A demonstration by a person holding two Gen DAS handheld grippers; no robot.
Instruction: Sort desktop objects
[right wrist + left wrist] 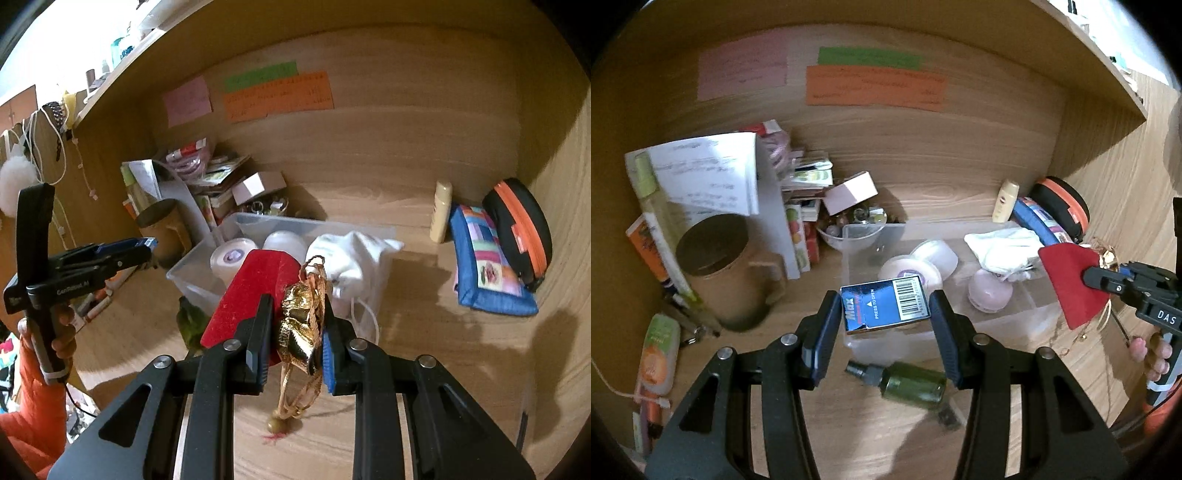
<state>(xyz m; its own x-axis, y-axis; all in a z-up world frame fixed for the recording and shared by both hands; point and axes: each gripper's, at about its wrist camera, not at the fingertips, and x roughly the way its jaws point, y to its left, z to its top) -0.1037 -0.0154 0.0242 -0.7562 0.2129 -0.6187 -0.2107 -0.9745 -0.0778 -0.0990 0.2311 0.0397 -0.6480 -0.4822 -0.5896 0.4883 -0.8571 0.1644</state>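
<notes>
1. In your left wrist view, your left hand-held gripper (885, 314) has its two fingers clamped on the short sides of a blue staple box (884, 308), barcode face up, held above the near edge of the clear plastic bin (1015, 321).
2. Inside that bin lie two white round containers (925, 264), a pink round one (990, 293) and a crumpled white cloth bag (1004, 247).
3. A dark green spray bottle (905, 382) lies on its side on the wooden surface (831, 295), just in front of the bin and under the gripper.
4. To the left stands a brown cylindrical mug (720, 269); behind it are an open notebook (709, 177) and stacked small boxes.
5. At the right edge of this view, your right hand-held gripper (1087, 277) holds a red pouch (1071, 284) over the bin's right end.
6. In your right wrist view, the right hand-held gripper (297, 317) is closed on the gathered gold top (301, 325) of the red pouch (251, 295); its gold cord and bead (275, 425) dangle below.
7. The pouch hangs above the front of the bin (184, 280), where the white containers (232, 256) and cloth bag (354, 254) show behind it.
8. At the right, against the back wall, sit a cream tube (441, 210), a blue patchwork pouch (487, 254) and a black case with orange zip (521, 229).
9. At the left, your left hand-held gripper (146, 245) appears side-on with the staple box edge (147, 242) just visible at its tips.
</notes>
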